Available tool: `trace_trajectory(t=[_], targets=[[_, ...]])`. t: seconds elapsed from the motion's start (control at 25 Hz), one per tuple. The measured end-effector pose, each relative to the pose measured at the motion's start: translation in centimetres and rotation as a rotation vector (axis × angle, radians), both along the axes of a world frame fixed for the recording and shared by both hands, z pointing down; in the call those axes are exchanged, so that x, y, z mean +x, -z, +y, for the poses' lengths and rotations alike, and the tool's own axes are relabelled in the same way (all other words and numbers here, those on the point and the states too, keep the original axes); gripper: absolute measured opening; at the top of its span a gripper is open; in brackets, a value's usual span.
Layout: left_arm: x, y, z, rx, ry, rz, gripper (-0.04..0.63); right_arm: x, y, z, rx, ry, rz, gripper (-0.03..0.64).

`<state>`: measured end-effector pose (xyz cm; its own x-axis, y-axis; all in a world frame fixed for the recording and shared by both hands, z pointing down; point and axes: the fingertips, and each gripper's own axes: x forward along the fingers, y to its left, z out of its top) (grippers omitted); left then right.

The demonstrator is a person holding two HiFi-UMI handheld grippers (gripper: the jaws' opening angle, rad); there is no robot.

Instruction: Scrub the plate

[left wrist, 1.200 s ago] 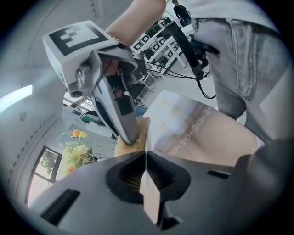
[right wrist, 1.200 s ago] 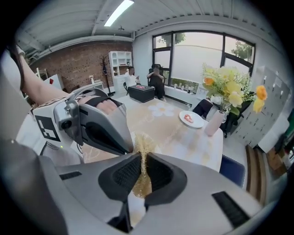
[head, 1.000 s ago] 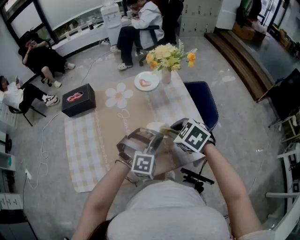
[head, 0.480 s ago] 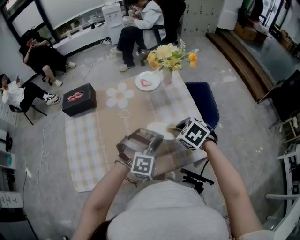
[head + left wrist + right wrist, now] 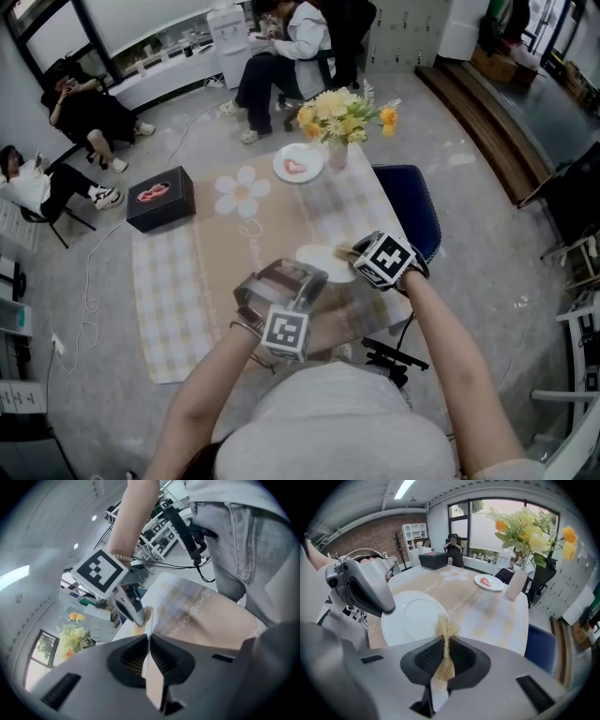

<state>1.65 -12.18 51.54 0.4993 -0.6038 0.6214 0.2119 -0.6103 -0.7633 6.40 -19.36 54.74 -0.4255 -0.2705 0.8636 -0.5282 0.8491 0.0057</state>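
Observation:
A white plate [image 5: 325,262] is held just above the near part of the table, and my left gripper [image 5: 302,275] is shut on its near-left rim. In the left gripper view the plate [image 5: 150,677] runs edge-on between the closed pads. My right gripper [image 5: 356,253] hovers at the plate's right edge, shut on a tan fibrous scrubber [image 5: 446,634]. In the right gripper view the plate [image 5: 415,618] lies just beyond the scrubber tuft, with the left gripper [image 5: 361,590] at its left rim.
A checked tablecloth [image 5: 187,272] covers the table. At the far end stand a vase of yellow flowers [image 5: 342,117] and a small plate [image 5: 298,165] with something red on it. A black box [image 5: 159,199] sits far left. A blue chair [image 5: 405,211] is at the right; people sit beyond.
My right gripper with the scrubber has slid away from me and to the right, off the plate's middle, so more of the plate shows. The left gripper has stayed put.

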Motion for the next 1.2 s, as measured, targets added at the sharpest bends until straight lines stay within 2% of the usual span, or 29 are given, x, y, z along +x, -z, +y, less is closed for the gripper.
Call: trace_trajectory(t=[0.32,0.48,0.6,0.8,1.0,1.2], targets=[[0.0,-0.3,0.2,0.001,-0.021,-0.031,0.02,-0.4,-0.8,-1.2,-0.002,-0.05,-0.033,0.038],[0.2,-0.1,0.4,-0.022,-0.022,-0.015,0.018,-0.5,0.8,-1.1,-0.008,-0.063,-0.098,0.038],[0.2,-0.4,0.5,-0.027,-0.02,-0.017,0.018,-1.3,3.3,-0.5,0.0,-0.03,-0.152,0.038],[0.3,-0.3,0.4,-0.018,-0.022,-0.013,0.02,-4.0,6.9,2.3,-0.022,0.087,-0.204,0.038],[0.1,-0.4,0.4,-0.012,-0.019,-0.023,0.02,-5.8,7.7,3.9,-0.016,0.171,-0.185,0.039],[0.2,-0.5,0.5,-0.012,-0.024,-0.032,0.019,-6.1,6.0,3.9,0.037,0.234,-0.061,0.04]])
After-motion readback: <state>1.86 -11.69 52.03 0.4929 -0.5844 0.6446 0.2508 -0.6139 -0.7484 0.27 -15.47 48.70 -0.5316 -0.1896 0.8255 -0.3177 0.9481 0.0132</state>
